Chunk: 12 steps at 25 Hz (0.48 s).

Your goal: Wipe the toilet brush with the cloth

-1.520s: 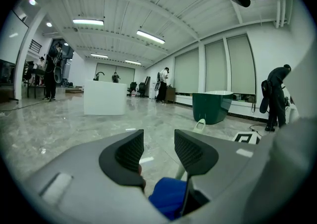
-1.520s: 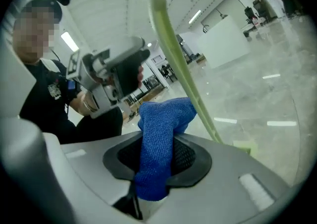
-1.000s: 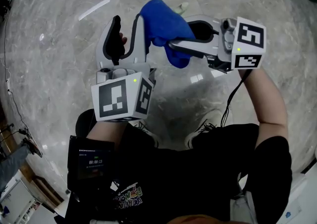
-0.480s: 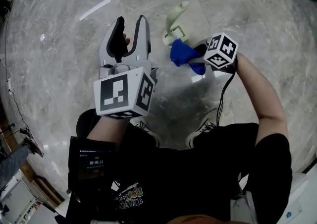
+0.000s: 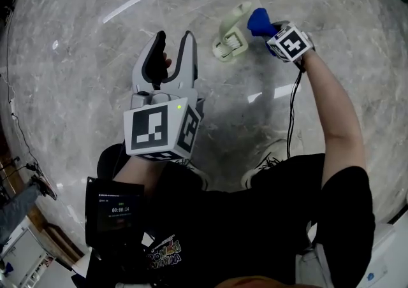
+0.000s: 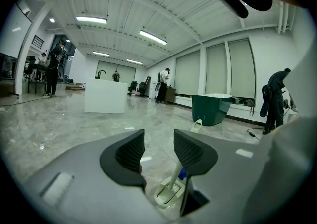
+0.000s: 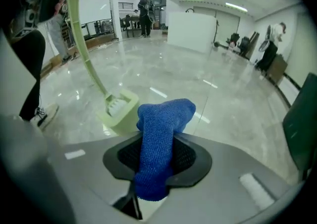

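Note:
A pale green toilet brush (image 5: 237, 15) stands in its holder (image 5: 228, 46) on the marble floor. My right gripper (image 5: 269, 30) hangs just right of it, pointing steeply down and shut on a blue cloth (image 5: 257, 20). In the right gripper view the cloth (image 7: 161, 139) sticks out past the jaws of the right gripper (image 7: 157, 157), and the brush holder (image 7: 121, 111) and handle (image 7: 84, 44) stand to the left, apart from the cloth. My left gripper (image 5: 173, 41) is open and empty, held left of the brush. In its own view the left gripper (image 6: 158, 151) frames the brush (image 6: 176, 178).
The person's shoes (image 5: 261, 165) stand on the floor below the grippers. A cable (image 5: 14, 129) runs along the left edge. Farther off are a green tub (image 6: 211, 109), a white block (image 6: 105, 95) and several people.
The right gripper has swung down and away with the cloth, from in front of the left gripper to beside the brush. The left gripper has sunk a little.

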{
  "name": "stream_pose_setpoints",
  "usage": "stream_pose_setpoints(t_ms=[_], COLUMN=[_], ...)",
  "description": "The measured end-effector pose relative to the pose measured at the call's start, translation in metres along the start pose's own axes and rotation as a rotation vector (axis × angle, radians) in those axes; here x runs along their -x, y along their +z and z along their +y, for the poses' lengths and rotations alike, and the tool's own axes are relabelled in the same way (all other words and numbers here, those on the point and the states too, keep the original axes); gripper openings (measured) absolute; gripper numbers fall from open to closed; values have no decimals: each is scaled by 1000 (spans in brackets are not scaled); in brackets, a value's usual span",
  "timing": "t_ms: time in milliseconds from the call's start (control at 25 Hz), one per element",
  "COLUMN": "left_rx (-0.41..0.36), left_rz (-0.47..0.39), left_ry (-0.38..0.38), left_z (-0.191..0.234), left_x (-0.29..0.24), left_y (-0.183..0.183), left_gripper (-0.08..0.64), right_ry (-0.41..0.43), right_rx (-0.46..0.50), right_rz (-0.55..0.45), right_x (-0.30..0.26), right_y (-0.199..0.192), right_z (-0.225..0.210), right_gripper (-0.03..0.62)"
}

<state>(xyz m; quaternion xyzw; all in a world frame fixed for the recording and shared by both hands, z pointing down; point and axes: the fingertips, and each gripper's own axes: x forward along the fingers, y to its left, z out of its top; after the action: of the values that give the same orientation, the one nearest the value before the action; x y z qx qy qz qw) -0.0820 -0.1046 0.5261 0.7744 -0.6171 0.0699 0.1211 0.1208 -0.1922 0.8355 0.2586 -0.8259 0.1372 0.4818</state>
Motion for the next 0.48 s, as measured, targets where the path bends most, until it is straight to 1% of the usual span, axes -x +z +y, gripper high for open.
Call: stream_pose_setpoints(t_ms=[40, 120, 280, 360, 440, 480], left_rx=[-3, -2, 19, 21, 23, 26], left_rz=[7, 18, 19, 21, 25, 25], left_ry=[-2, -7, -7, -5, -5, -7], left_z=[-2, -5, -2, 5, 9, 9], left_x=[1, 2, 2, -5, -9, -10], left_y=[-3, -6, -5, -6, -9, -11], left_gripper=[188, 189, 189, 189, 189, 189], right_ry=[-26, -40, 23, 37, 18, 0], right_rx=[32, 88, 166, 200, 211, 196], right_rz=[-26, -85, -219, -241, -232, -222], right_x=[-3, -6, -9, -17, -24, -26], right_y=[15, 45, 98, 116, 119, 115], right_z=[1, 7, 32, 38, 34, 28], right_gripper=[123, 123, 123, 123, 123, 123])
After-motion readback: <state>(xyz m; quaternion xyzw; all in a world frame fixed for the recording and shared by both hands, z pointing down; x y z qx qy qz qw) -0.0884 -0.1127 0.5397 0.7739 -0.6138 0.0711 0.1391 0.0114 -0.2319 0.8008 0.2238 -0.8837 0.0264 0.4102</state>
